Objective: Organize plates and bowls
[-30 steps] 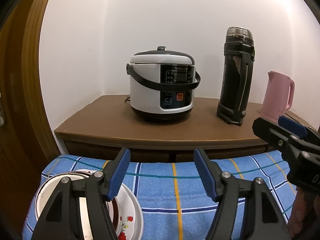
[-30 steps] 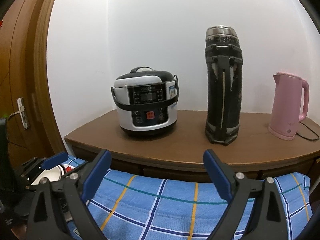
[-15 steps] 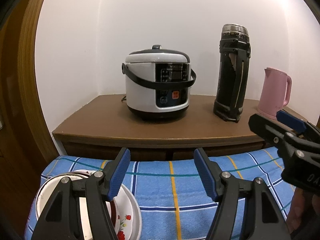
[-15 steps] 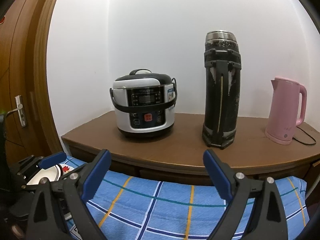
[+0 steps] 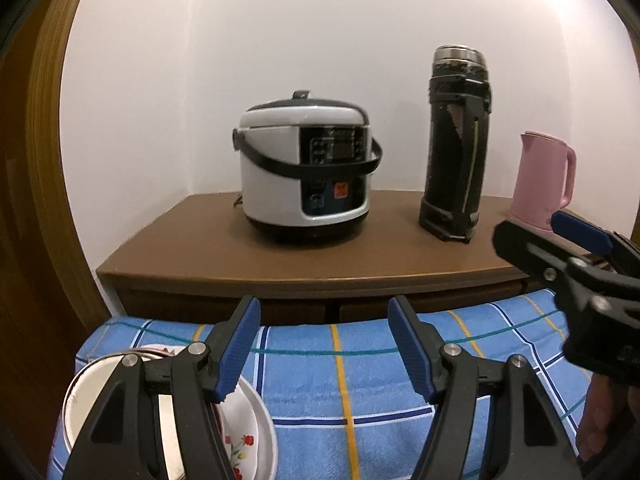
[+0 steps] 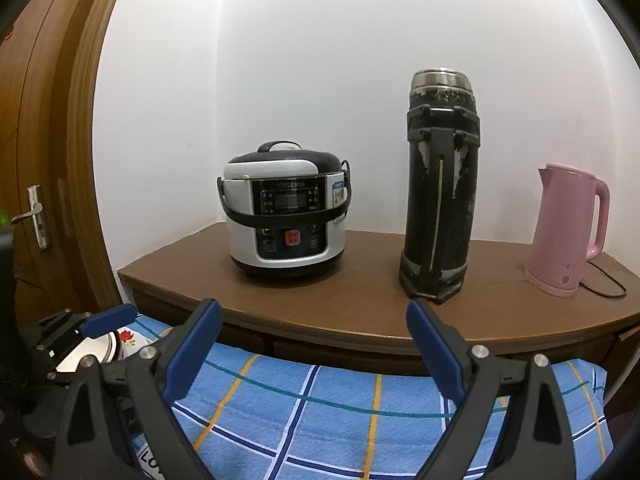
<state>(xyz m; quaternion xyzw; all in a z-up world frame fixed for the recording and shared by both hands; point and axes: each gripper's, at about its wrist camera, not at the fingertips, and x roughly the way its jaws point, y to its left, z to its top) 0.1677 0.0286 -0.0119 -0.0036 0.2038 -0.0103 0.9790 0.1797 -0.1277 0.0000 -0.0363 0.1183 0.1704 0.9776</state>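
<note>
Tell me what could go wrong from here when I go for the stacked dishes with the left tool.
1. The stacked dishes sit near the left edge of the blue checked cloth; a push from the open left tool could slide them off.
2. They are nested, so a rim grip may lift several, or tip one.
3. The right tool, also open, hovers close beside the left; the two could collide.
</note>
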